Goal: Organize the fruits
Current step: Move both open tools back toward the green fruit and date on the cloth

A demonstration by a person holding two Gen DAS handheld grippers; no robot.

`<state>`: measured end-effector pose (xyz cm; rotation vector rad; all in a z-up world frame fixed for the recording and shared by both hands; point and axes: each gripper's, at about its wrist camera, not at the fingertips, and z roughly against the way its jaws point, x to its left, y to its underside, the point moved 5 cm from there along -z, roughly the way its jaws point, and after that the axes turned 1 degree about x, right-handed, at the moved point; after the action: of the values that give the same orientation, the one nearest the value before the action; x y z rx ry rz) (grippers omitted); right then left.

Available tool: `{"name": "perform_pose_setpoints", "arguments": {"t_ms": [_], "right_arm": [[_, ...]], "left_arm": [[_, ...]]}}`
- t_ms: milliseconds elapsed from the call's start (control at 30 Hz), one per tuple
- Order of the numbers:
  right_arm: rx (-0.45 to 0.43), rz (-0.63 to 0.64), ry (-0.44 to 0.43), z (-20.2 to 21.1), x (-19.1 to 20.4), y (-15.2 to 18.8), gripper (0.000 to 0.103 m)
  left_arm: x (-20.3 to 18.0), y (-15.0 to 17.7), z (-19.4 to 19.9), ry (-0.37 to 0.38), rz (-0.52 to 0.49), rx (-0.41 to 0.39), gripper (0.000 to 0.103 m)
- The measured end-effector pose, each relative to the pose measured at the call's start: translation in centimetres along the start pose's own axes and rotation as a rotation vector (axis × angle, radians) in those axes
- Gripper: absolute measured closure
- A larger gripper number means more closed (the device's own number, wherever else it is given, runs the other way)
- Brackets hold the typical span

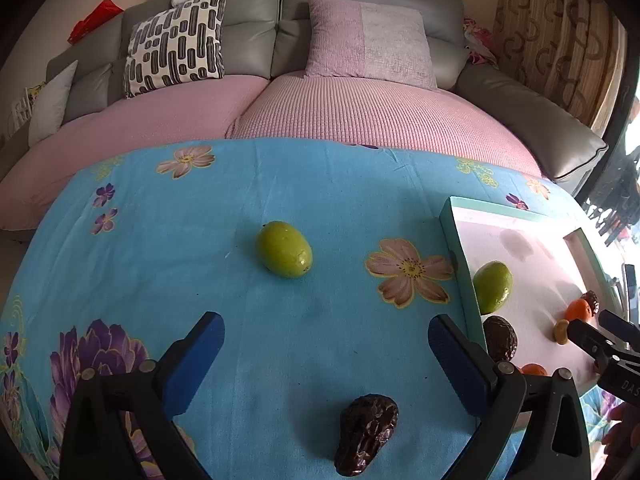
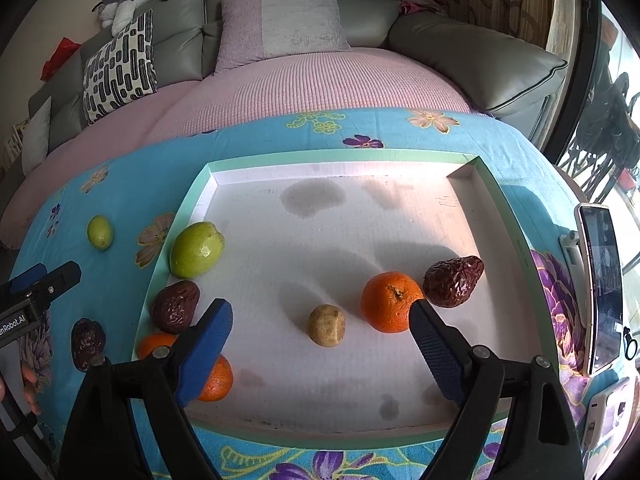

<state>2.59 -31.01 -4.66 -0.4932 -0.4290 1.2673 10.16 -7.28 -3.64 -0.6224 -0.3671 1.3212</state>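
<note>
My left gripper is open above the blue flowered cloth, with a dark wrinkled fruit lying on the cloth just below its fingers. A green fruit lies on the cloth farther ahead. My right gripper is open over the shallow white tray, and a small tan fruit sits between its fingertips' lines. In the tray lie an orange, a dark wrinkled fruit, a large green fruit, another dark fruit and two more oranges near the left finger.
A grey sofa with pink covers and cushions stands behind the table. A phone on a stand is at the table's right edge, beside the tray. A hand shows at the lower left in the right wrist view.
</note>
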Motion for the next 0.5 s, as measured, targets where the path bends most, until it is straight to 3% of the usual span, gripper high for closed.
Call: {"name": "perform_pose_setpoints", "arguments": {"t_ms": [500], "right_arm": [[-0.029,0.028,0.002,1.03,0.99,-0.2,0.007]], "left_arm": [[0.26,-0.02,1.01,-0.009,-0.007,-0.008,0.0]]}}
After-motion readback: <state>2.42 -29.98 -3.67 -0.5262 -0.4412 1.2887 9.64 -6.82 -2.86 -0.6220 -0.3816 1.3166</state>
